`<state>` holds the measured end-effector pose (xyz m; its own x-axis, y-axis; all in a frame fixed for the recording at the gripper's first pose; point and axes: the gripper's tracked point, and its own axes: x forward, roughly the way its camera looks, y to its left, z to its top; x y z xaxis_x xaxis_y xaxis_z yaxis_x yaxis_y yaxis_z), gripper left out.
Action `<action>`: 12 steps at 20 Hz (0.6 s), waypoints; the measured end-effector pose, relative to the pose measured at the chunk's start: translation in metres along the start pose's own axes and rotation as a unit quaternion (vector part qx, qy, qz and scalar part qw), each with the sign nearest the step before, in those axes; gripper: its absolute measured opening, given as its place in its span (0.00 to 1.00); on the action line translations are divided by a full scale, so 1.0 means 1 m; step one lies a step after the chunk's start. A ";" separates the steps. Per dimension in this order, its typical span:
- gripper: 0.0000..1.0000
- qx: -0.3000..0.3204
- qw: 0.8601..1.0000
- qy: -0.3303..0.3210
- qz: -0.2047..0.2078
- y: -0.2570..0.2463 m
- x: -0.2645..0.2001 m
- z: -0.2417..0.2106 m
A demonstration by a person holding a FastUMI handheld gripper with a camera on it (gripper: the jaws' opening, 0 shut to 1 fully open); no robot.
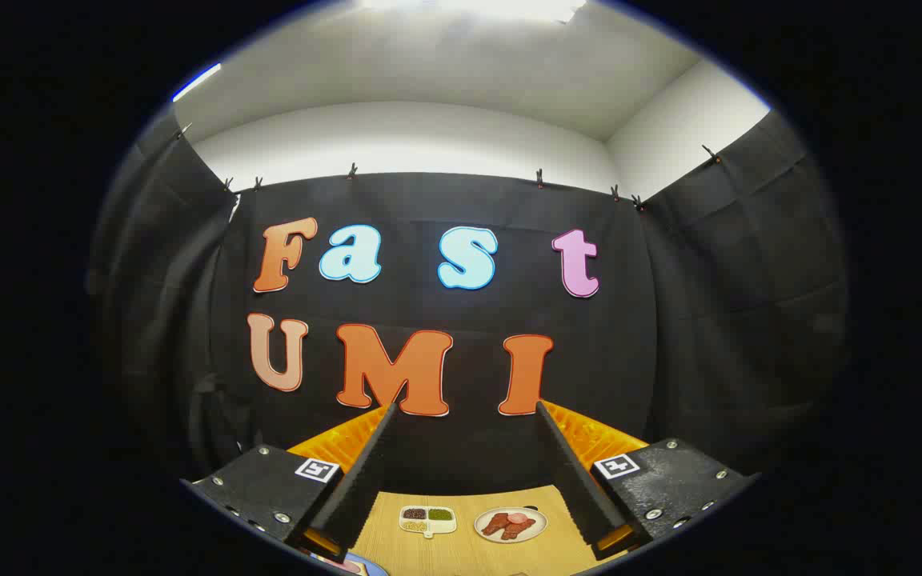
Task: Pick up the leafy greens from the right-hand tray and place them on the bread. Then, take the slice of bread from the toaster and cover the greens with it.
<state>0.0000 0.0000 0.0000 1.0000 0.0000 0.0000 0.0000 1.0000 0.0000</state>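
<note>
Gripper view: hand-held gripper (465, 410) fingers spread wide, empty, raised above wooden table (461, 552); divided dish (427, 518), meat plate (511, 524) below.

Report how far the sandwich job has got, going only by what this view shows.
Done: nothing that can be seen; no greens or bread lie placed anywhere in view. In hand: nothing; the claw is open and raised, its fingers wide apart and empty. Between and beyond them on the wooden table sit a small divided tray and a plate of reddish-brown food. Left: picking the greens, laying them on bread, then covering with the toaster slice.
</note>
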 end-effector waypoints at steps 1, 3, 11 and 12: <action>1.00 0.000 1.000 -0.001 0.001 0.001 0.000 0.001; 1.00 0.003 1.000 0.000 0.004 0.002 0.002 0.000; 1.00 0.013 1.000 -0.005 0.001 -0.004 0.001 0.001; 1.00 0.014 1.000 -0.003 0.004 -0.004 0.000 -0.001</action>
<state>0.0002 -0.0036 -0.0008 1.0000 0.0069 0.0056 -0.0071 0.9996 0.0276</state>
